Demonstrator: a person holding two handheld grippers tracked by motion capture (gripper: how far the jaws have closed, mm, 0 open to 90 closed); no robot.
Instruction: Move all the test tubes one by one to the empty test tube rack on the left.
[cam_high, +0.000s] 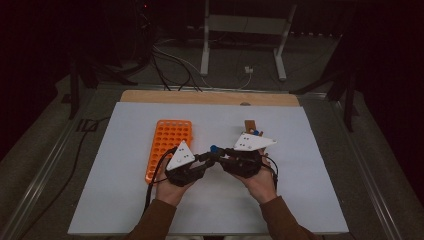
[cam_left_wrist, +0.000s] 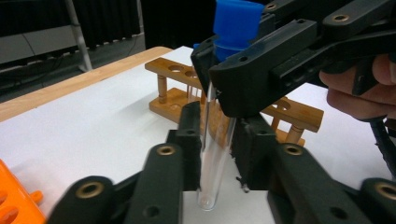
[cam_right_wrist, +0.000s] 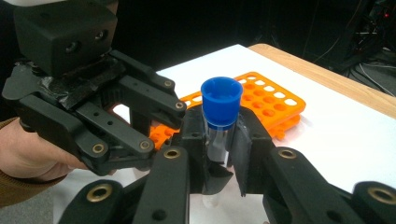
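Observation:
A clear test tube (cam_left_wrist: 212, 186) with a blue cap (cam_right_wrist: 222, 100) stands upright between both grippers above the white table top, at the centre of the high view (cam_high: 214, 148). My left gripper (cam_left_wrist: 217, 140) is shut on the tube's lower glass. My right gripper (cam_right_wrist: 219, 140) is shut on the same tube just under the cap. The two grippers (cam_high: 212, 157) (cam_high: 223, 155) meet nose to nose, each in one of the person's hands. The tube's rounded bottom hangs free below the left jaws.
An orange many-holed tube rack (cam_high: 170, 145) lies left of the hands. A small wooden tube rack (cam_left_wrist: 299, 114) stands just behind the grippers, right of centre (cam_high: 250, 127). The white board (cam_high: 125, 190) ends at a wooden strip at the far edge.

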